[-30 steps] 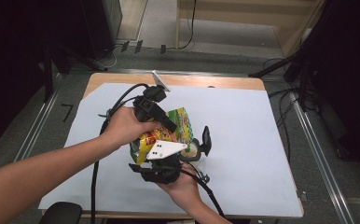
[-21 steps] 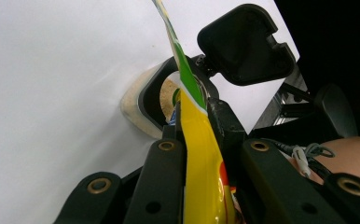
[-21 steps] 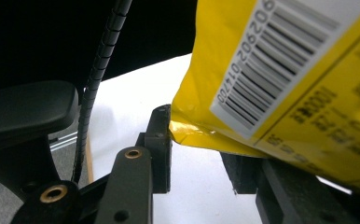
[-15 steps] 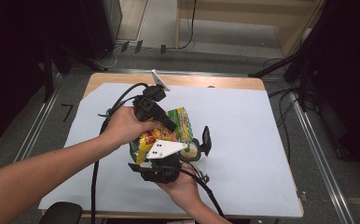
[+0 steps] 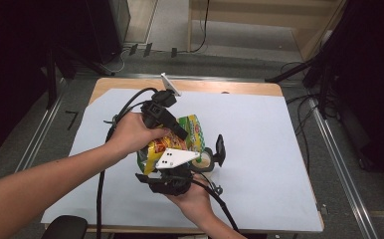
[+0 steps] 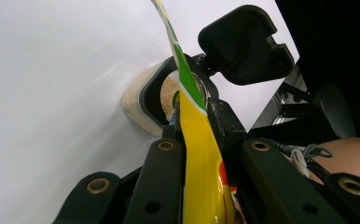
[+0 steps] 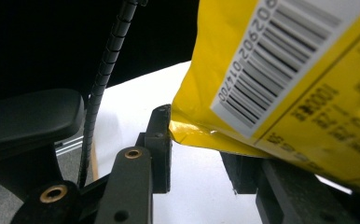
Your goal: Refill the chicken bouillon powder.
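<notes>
Here left tongs [image 6: 194, 140] pinch the yellow pouch [image 6: 201, 172] — seemingly tilted.

The high view looks forward and down from above the person's side, taking in the whole white tabletop [image 5: 259, 129], with forearms entering from six o'clock. The left gripper view rides on the left hand-held gripper [image 5: 177, 130], looking very closely along its jaws at a yellow packet [image 6: 199, 154] edge-on toward twelve o'clock. The right gripper view rides on the right hand-held gripper [image 5: 167, 181], pressed up near the packet's barcode side. All three views share the packet and the white surface.
</notes>
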Demonstrator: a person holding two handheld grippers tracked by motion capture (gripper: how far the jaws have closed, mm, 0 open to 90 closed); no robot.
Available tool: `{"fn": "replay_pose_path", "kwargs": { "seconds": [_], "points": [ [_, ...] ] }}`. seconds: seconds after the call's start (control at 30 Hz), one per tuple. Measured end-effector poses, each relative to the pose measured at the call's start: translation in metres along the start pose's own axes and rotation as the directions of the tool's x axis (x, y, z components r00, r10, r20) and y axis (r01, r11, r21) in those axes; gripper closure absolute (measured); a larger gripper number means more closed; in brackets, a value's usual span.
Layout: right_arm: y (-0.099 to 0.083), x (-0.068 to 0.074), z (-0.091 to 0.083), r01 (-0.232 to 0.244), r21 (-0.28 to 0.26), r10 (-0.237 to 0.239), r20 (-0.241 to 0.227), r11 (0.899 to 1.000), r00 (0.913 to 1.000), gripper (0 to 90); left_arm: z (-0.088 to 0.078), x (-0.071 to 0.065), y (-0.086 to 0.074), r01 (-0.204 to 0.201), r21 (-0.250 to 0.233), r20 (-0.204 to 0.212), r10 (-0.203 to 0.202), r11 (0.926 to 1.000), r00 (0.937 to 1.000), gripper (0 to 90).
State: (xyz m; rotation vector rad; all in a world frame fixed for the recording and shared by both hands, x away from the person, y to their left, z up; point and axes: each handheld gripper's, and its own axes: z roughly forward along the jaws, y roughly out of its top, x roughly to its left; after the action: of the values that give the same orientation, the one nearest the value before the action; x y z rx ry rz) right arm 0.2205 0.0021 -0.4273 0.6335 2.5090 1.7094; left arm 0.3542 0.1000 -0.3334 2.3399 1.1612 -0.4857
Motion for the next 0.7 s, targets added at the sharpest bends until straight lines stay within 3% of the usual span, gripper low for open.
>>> {"fn": "replay_pose_path", "kwargs": {
  "seconds": [0.7],
  "points": [
    [0.0027, 0.0013, -0.0010, 0.002, -0.008, -0.002, -0.003, 1.000, 1.0000, 67.0, -0.0027, -0.0005, 0.0008, 0.008, 0.003, 0.006, -0.009, 1.0000, 0.9999, 83.2]
  ]
}}
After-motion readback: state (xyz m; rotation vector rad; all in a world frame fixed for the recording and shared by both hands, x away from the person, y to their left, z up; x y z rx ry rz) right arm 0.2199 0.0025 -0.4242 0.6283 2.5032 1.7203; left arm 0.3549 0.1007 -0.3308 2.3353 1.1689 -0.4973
